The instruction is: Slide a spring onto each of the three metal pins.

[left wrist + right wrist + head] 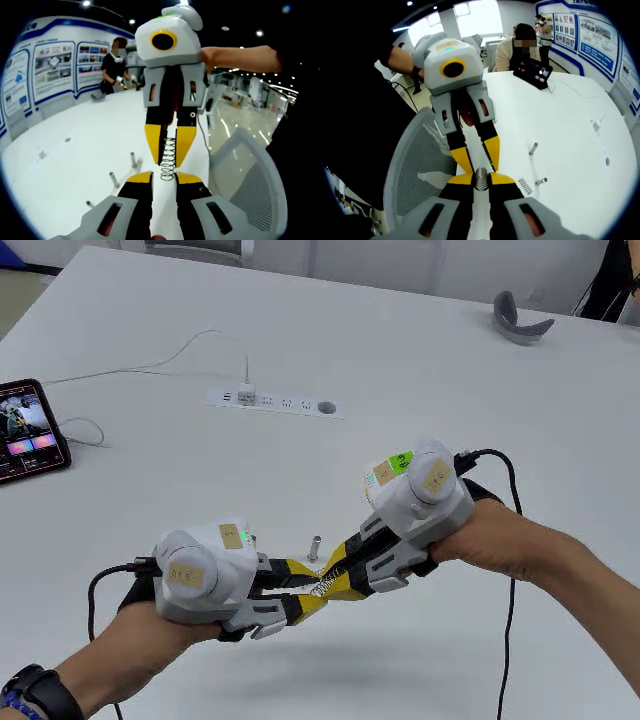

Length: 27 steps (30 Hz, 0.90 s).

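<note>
Bright, shiny wire spring (pixel 168 159) between smooth yellow plastic jaws; beyond them, dull metal pin (pixel 314 547), matt white table (pixel 420 350).

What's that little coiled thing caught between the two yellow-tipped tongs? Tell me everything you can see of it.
A small silvery coiled wire spring, slim and straight, its turns open and evenly spaced, held above the white table. The right tongs pinch one end, which their view shows end-on as a ring. The other end lies between the yellow tips of the left tongs; whether they squeeze it is unclear.
</note>
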Each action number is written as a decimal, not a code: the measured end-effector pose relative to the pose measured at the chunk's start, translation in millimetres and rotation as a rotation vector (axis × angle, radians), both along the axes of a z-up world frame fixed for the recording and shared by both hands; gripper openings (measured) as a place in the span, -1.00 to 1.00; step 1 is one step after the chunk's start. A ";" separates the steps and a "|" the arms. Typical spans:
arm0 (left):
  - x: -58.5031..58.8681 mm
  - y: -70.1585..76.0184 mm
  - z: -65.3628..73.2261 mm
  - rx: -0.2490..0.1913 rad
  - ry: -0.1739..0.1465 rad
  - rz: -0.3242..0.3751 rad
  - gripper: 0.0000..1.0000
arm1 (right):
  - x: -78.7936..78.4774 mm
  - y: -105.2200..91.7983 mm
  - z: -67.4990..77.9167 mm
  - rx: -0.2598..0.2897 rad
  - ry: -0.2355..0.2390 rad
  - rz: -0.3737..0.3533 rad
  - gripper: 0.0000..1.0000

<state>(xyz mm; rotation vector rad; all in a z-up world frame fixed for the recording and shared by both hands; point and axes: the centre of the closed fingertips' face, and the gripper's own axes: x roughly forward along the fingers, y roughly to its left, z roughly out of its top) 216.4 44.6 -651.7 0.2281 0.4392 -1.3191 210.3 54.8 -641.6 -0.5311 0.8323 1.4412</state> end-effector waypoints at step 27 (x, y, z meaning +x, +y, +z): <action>36.7 86.6 -27.8 0.050 0.038 0.273 -0.23 | 18.1 -15.4 -28.5 -0.115 -0.040 -0.056 -0.75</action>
